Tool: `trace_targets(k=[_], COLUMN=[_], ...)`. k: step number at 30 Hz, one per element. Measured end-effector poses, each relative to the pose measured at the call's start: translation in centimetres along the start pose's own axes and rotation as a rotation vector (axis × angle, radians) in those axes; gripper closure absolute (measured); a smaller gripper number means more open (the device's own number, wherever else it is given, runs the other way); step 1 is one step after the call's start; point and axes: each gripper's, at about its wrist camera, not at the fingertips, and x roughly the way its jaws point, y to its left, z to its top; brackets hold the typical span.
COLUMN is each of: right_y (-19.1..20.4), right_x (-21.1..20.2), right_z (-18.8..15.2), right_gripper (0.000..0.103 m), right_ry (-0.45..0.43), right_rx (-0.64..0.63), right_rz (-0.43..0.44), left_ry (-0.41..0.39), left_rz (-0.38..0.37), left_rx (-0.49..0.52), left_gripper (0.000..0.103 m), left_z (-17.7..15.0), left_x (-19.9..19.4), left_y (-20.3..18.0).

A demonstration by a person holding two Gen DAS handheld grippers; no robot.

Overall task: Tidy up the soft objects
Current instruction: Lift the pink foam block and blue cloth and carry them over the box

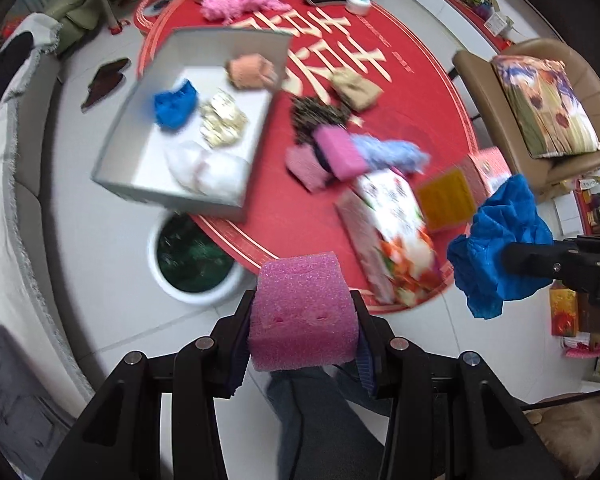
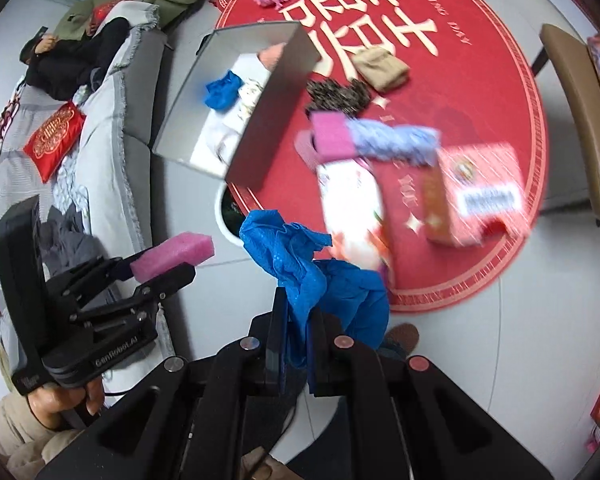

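1. The left gripper [image 1: 303,330] points down over the pale tiled floor [image 1: 100,280], its jaws clamped on a pink foam block [image 1: 302,312]: a squat, sparkly, fine-pored piece, squeezed at both sides. In the right wrist view the same left gripper [image 2: 168,266] shows side-on, a hand [image 2: 66,398] wrapped round its handle.
2. The right gripper [image 2: 300,332] tilts steeply downward, its jaws shut tight on a crumpled blue cloth [image 2: 300,264], thin and dimpled, bunching up and spilling to the right. From the left wrist view the blue cloth [image 1: 500,240] hangs off the right gripper [image 1: 516,258] at the right edge.
3. Beyond, a red round table [image 1: 420,92] carries a flowered packet [image 1: 388,232], a pink sponge [image 1: 338,152], a light-blue fluffy piece [image 1: 388,152] and a tan folded cloth [image 1: 356,90].
4. At the table's left edge sits a grey open box [image 1: 140,120] holding a blue bundle [image 1: 176,102], a cream patterned piece [image 1: 224,122], a white soft lump [image 1: 208,168] and a peach item [image 1: 252,70].
5. Farthest, a pink fluffy heap [image 1: 236,0] lies near the table's far rim.
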Motion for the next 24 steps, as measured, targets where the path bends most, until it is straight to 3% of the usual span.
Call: trace_targets(k=[3, 9, 24], right_y=[2.5, 7.0, 13.5], right_x=[0.6, 1.4, 5.6], right_z=[2.4, 7.4, 19.6], right_gripper=[0.095, 0.095, 0.096], right_ry=[-0.001, -0.008, -0.004], right_rx=[-0.01, -0.053, -0.084], right_rz=[0.034, 0.007, -0.033], left_ry=[-0.033, -0.07, -0.057], left_rz=[0.026, 0.025, 0.058], left_rx=[0.012, -0.041, -0.333], left_gripper=[0.058, 0.058, 0.058], left_z=[1.8, 5.7, 13.6], left_x=[-0.6, -0.7, 2.4], left_y=[2.5, 7.2, 16.0])
